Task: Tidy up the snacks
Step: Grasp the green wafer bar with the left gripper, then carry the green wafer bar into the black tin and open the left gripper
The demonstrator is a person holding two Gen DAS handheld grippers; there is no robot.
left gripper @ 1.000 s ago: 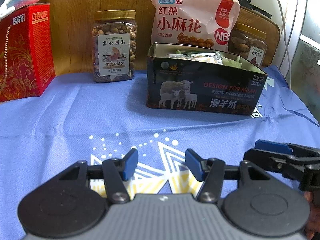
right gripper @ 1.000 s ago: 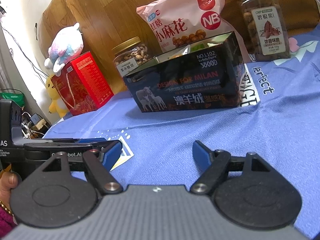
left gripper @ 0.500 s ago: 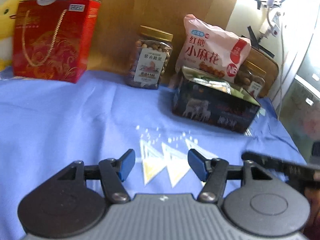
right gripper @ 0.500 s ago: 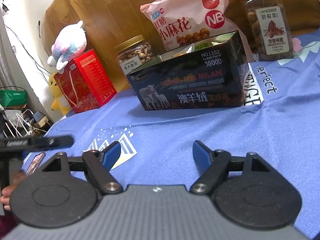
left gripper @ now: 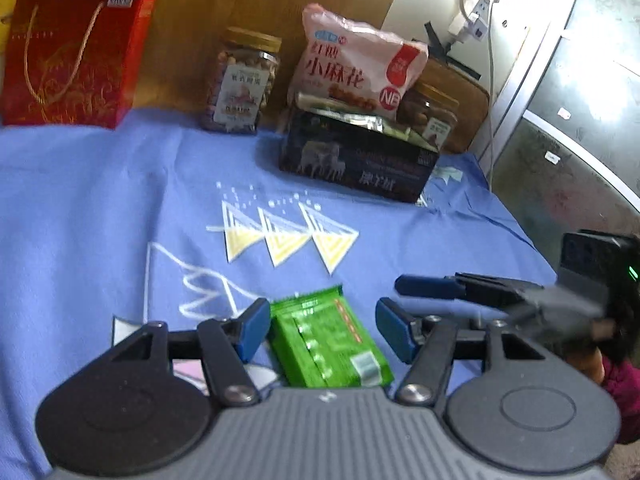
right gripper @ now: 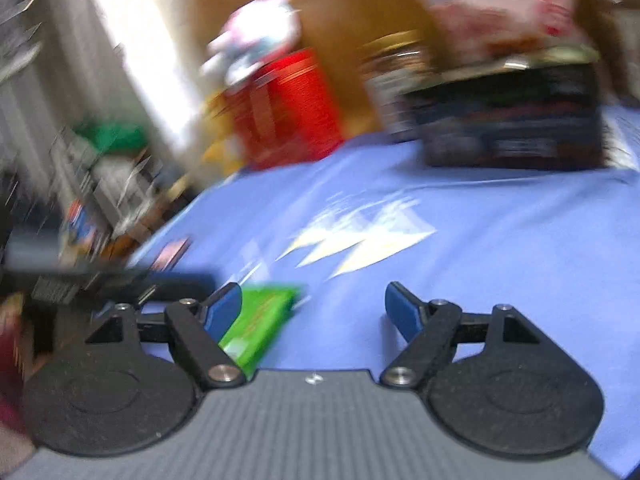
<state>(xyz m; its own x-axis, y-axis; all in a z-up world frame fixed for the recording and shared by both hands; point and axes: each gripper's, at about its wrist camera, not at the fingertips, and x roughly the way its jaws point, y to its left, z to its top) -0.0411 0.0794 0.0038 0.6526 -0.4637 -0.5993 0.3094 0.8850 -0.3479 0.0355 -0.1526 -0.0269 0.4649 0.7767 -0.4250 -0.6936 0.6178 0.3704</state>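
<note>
Snacks first: a green packet [left gripper: 328, 344] lies flat on the blue cloth [left gripper: 100, 208] right between the blue pads of my left tongs [left gripper: 320, 330], which stand about half spread with a gap on either side, neither pad pressing it. A second ago those pads had only bare cloth and the printed triangles [left gripper: 284, 240] under them, so pulling back has brought this stray packet into my reach. That tells me one snack is not yet put away, and I judge it the next thing to pick up.

My right tongs [right gripper: 314, 312] are spread and empty; in their badly smeared view the same green packet sits just beside their left pad, not between the two. They were aimed squarely at the box before and have swung toward the left.

Well ahead of both tongs stands the dark open box [left gripper: 356, 164] with wrappers showing above its rim, likely where the packet belongs. Behind it leans the pink bag [left gripper: 356, 72], with a nut jar [left gripper: 242, 84] to its left and another jar [left gripper: 432, 116] half hidden at its right. Far left is the red gift box [left gripper: 76, 56].
</note>
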